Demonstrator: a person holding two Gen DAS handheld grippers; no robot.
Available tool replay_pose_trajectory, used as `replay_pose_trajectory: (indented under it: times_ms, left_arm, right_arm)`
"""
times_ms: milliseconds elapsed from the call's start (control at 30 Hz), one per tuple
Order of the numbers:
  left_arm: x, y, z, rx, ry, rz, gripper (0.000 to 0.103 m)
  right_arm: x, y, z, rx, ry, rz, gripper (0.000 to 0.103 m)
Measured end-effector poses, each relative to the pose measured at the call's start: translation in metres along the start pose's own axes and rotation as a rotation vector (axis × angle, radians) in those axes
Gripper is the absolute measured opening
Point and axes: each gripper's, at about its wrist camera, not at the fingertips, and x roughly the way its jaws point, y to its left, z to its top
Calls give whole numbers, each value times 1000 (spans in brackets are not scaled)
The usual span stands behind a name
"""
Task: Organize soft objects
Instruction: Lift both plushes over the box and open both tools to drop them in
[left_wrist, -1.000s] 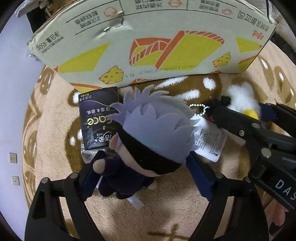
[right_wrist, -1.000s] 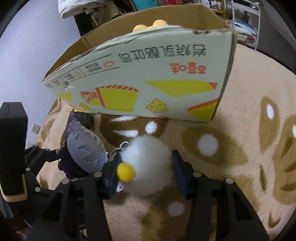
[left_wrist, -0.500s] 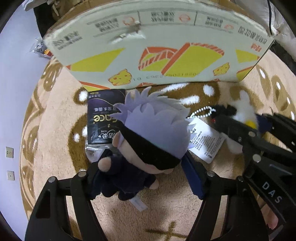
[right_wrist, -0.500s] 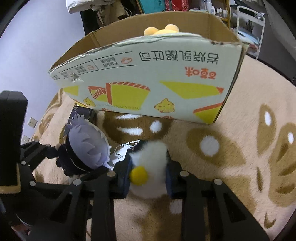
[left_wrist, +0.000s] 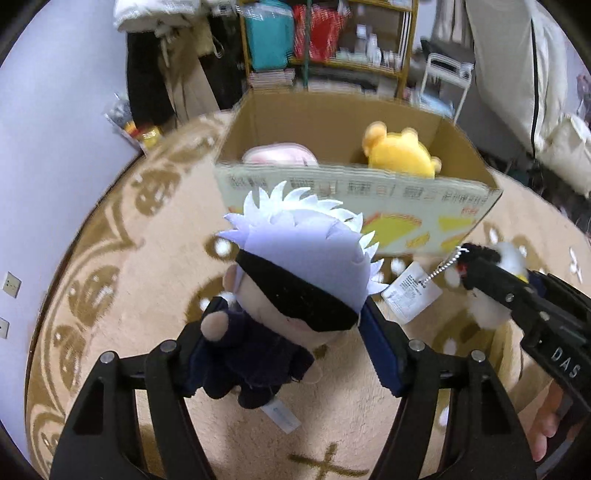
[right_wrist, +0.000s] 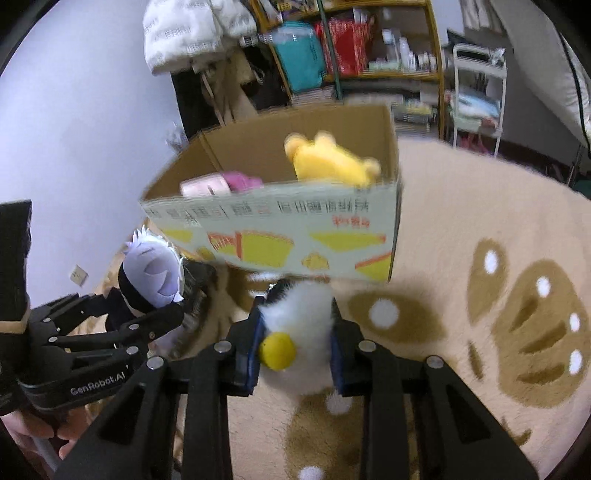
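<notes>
You hold 2 plushies, 1 per gripper, both clear of rug (left_wrist: 122, 306). Left gripper (left_wrist: 291, 347): jaws pinching doll (left_wrist: 295, 280) at body, big head free above pads so grip sits on narrow part. Right gripper (right_wrist: 295, 347): jaws pinching white plush (right_wrist: 299, 332) across middle, chain and tag dangling. Box (right_wrist: 280, 236) just ahead, open top, yellow plush (right_wrist: 328, 162) and pink item (right_wrist: 221, 182) inside. Likely step: carry both over front wall and drop them in. Watch tag snagging rim.

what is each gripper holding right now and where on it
The left gripper pinches the blindfolded doll at its neck and body; the right gripper squeezes the white fluffy toy by its sides.
</notes>
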Motion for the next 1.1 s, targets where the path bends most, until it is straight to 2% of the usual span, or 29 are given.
replay_pose_trajectory:
  times_ms: [133, 333, 500, 700, 1100]
  left_arm:
    - [-20, 3, 4, -17, -97, -9, 71]
    - [-41, 1, 15, 25, -199, 21, 71]
    - [-51, 5, 32, 17, -262, 10, 71]
    - [-58, 6, 51, 32, -317, 22, 71]
    - [-49, 6, 86, 54, -362, 31, 71]
  right_arm:
    - [-22, 0, 6, 3, -86, -1, 31]
    - [-49, -5, 20, 18, -195, -9, 31]
    - [-66, -9, 35, 20, -263, -9, 31]
    - [-72, -11, 48, 10, -301, 0, 31]
    - [-57, -6, 75, -26, -346, 2, 32]
